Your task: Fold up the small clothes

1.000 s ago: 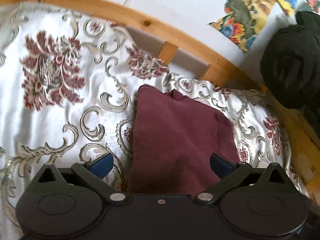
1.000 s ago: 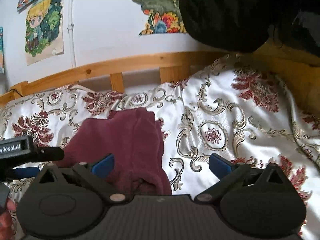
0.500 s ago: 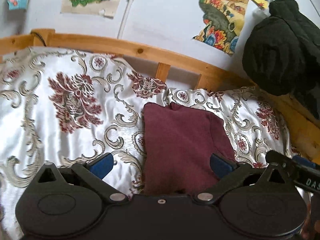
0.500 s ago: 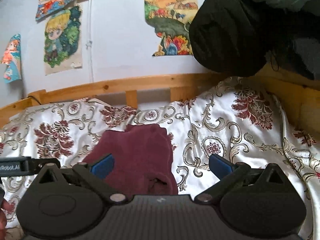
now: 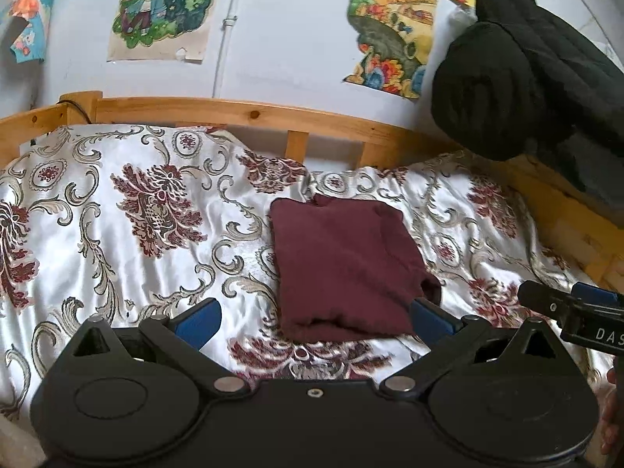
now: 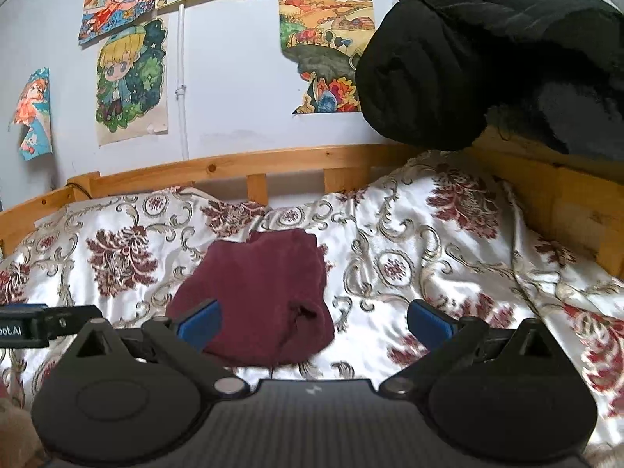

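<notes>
A maroon garment (image 5: 343, 265) lies folded into a compact rectangle on the white floral bedspread (image 5: 117, 234); it also shows in the right wrist view (image 6: 261, 292). My left gripper (image 5: 314, 321) is open and empty, held above and just short of the garment's near edge. My right gripper (image 6: 314, 321) is open and empty, near the garment's right side; its left fingertip (image 6: 199, 321) overlaps the garment in view. The right gripper's tip shows at the left wrist view's right edge (image 5: 577, 312), and the left gripper's tip shows at the right wrist view's left edge (image 6: 39, 325).
A wooden bed rail (image 5: 273, 117) runs along the far side and right side (image 6: 565, 210). A black padded coat (image 6: 487, 58) hangs over the right rail. Cartoon posters (image 6: 132, 82) and a white pipe (image 6: 181, 78) are on the wall behind.
Both grippers have pulled back and up from the garment, so it looks smaller and farther away. The garment stays folded and still. Both grippers stay open.
</notes>
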`<state>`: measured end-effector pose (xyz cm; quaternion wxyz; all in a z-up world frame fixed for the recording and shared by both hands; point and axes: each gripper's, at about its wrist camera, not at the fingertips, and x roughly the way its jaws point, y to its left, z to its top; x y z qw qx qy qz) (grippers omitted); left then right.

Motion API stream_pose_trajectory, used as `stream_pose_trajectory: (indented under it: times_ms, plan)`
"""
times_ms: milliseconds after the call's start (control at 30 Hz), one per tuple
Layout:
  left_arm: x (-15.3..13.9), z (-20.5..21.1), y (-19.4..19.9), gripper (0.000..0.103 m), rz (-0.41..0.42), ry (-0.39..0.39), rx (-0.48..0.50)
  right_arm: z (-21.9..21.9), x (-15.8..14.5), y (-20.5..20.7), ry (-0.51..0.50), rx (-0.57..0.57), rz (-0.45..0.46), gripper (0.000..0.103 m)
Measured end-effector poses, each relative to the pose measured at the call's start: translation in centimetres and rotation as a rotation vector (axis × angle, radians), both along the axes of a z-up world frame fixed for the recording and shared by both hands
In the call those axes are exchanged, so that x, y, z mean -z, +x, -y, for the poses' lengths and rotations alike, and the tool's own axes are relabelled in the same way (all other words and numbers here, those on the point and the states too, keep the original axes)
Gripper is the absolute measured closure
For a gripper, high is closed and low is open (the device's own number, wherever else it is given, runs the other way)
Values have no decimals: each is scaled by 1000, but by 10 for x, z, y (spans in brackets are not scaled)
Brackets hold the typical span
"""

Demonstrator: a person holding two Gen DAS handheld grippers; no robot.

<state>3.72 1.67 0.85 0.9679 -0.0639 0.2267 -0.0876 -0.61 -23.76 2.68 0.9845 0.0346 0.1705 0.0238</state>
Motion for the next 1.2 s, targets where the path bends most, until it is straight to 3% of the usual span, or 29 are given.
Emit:
stream_pose_trajectory:
  times_ms: [233,400,867,1200]
  plan:
    - [8,7,-25,1,-41,39,51,-5,8,-42,-9,17,-26,0]
    - [10,8,-42,1,-46,61,72,-9,4,-58,-51,29,7,0]
    - [16,9,-43,1,-73,119,71,-18,12,-54,-85,4,-27,0]
    - [16,7,-41,1,-77,105,54,-15,15,-49,-69,10,-54,0]
